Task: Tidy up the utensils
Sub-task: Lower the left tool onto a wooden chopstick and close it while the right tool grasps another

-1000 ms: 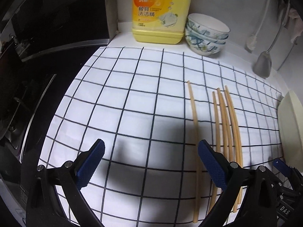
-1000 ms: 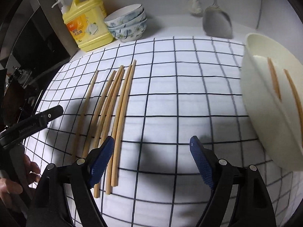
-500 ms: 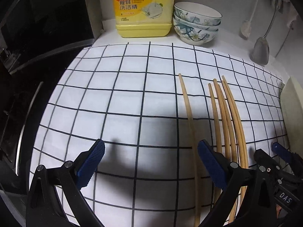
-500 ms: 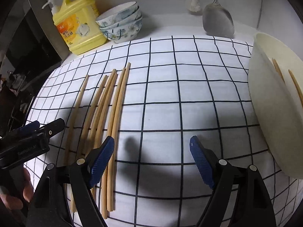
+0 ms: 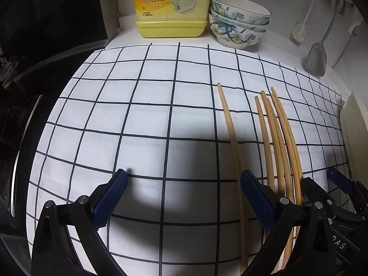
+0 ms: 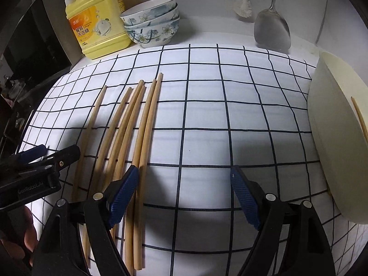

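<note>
left gripper (image 5: 184,191): jaws apart, empty, over checked cloth (image 5: 142,119) | right gripper (image 6: 185,184): jaws apart, empty, left pad just above the near ends of the chopsticks | chopsticks (image 6: 138,124): six lying side by side on cloth, left of centre | cream holder (image 6: 338,142): far right, holds at least one chopstick | detergent bottle (image 6: 96,27), stacked bowls (image 6: 154,25): far left

**Readable text on the counter**

The yellow detergent jug (image 5: 170,4) at the far edge carries a label reading "餐具 洗洁精", "Dishwashing detergent" and "1000mL". The left gripper (image 6: 34,168), seen at the near left from the right wrist, bears "GenRobot.AI" on its black body, though the small lettering is hard to make out.
</note>
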Action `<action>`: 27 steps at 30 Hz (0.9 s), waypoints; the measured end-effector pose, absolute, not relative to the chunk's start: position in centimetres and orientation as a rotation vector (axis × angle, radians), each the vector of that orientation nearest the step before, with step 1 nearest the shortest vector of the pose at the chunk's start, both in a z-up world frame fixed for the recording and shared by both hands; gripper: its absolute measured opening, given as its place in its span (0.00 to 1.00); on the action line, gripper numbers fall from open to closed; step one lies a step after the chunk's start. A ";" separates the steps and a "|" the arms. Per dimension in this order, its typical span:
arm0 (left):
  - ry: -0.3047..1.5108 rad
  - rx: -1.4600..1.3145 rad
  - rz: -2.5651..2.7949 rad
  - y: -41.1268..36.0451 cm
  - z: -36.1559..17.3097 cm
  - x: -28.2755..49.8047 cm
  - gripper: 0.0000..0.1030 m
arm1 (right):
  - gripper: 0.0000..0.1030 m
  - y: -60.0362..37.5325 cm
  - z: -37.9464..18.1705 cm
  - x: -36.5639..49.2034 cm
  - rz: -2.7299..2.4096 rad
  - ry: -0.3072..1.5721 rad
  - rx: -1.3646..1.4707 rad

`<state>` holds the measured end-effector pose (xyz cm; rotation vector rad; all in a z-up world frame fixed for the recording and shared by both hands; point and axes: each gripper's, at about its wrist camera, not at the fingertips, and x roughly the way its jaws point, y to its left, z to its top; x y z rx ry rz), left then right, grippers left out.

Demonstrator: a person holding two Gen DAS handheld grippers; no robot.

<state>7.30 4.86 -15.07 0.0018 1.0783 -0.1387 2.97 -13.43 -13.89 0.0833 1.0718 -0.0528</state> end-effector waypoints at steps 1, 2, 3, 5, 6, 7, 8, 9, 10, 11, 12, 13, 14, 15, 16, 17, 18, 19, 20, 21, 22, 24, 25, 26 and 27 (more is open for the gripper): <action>1.078 -0.001 -0.140 4.9 -15.1 7.3 0.94 | 0.76 -13.3 -13.9 3.1 -0.054 1.073 0.075; 1.079 -0.003 -0.140 4.8 -15.0 7.3 0.94 | 0.77 -13.3 -14.0 3.1 -0.053 1.072 0.070; 1.081 -0.006 -0.139 4.8 -15.1 7.4 0.94 | 0.77 -13.4 -14.0 3.1 -0.052 1.073 0.068; 1.081 -0.003 -0.138 4.6 -15.0 7.4 0.94 | 0.77 -13.1 -14.1 3.2 -0.068 1.080 0.030; 1.082 0.002 -0.136 4.5 -15.1 7.5 0.95 | 0.77 -13.0 -14.2 3.3 -0.070 1.082 0.011; 1.082 0.007 -0.135 4.3 -15.1 7.6 0.95 | 0.77 -13.0 -14.2 3.2 -0.068 1.076 0.002; 1.084 0.020 -0.129 4.1 -15.2 7.7 0.95 | 0.77 -13.1 -14.2 3.3 -0.069 1.078 0.012; 1.083 0.029 -0.129 3.9 -15.2 7.7 0.95 | 0.77 -13.2 -14.3 3.4 -0.071 1.078 0.014; 1.085 0.043 -0.122 3.6 -15.3 7.8 0.94 | 0.77 -13.2 -14.3 3.4 -0.075 1.078 0.012; 1.088 0.063 -0.110 3.3 -15.4 7.8 0.94 | 0.77 -13.3 -14.2 3.5 -0.076 1.078 0.013; 1.081 0.073 -0.105 3.1 -15.5 7.9 0.95 | 0.77 -13.3 -14.2 3.6 -0.079 1.078 0.012; 1.082 0.067 -0.104 3.2 -15.5 7.9 0.95 | 0.77 -13.4 -14.2 3.7 -0.083 1.076 0.008; 1.083 0.063 -0.100 3.3 -15.5 8.0 0.95 | 0.77 -13.5 -14.2 3.7 -0.088 1.074 0.003; 1.084 0.064 -0.101 3.4 -15.5 8.0 0.95 | 0.77 -13.6 -14.2 3.8 -0.094 1.073 -0.002; 1.085 0.065 -0.102 3.5 -15.5 8.1 0.95 | 0.77 -13.8 -14.1 3.8 -0.101 1.072 -0.007; 1.087 0.065 -0.101 3.6 -15.4 8.1 0.95 | 0.77 -14.0 -14.1 3.9 -0.106 1.073 -0.007; 1.089 0.064 -0.099 3.9 -15.4 8.2 0.95 | 0.77 -14.3 -14.1 3.9 -0.110 1.075 -0.004; 1.091 0.060 -0.093 4.2 -15.4 8.2 0.95 | 0.77 -14.4 -14.1 3.9 -0.117 1.076 0.001; 1.092 0.056 -0.087 4.5 -15.4 8.3 0.95 | 0.77 -14.7 -14.1 3.9 -0.118 1.077 0.006; 1.093 0.051 -0.080 4.9 -15.3 8.4 0.95 | 0.77 -14.9 -14.1 3.9 -0.116 1.079 0.010; 1.094 0.047 -0.076 5.1 -15.3 8.5 0.95 | 0.77 -14.9 -14.1 3.9 -0.112 1.080 0.012; 1.098 0.042 -0.066 5.4 -15.3 8.6 0.95 | 0.77 -14.8 -14.1 3.9 -0.107 1.078 0.001; 1.099 0.040 -0.061 5.3 -15.3 8.6 0.95 | 0.77 -14.6 -14.1 4.0 -0.106 1.077 -0.006; 1.099 0.036 -0.055 5.3 -15.3 8.7 0.95 | 0.78 -14.4 -14.1 4.1 -0.104 1.074 -0.018; 1.100 0.030 -0.046 5.2 -15.3 8.7 0.95 | 0.78 -14.3 -14.1 4.2 -0.103 1.073 -0.029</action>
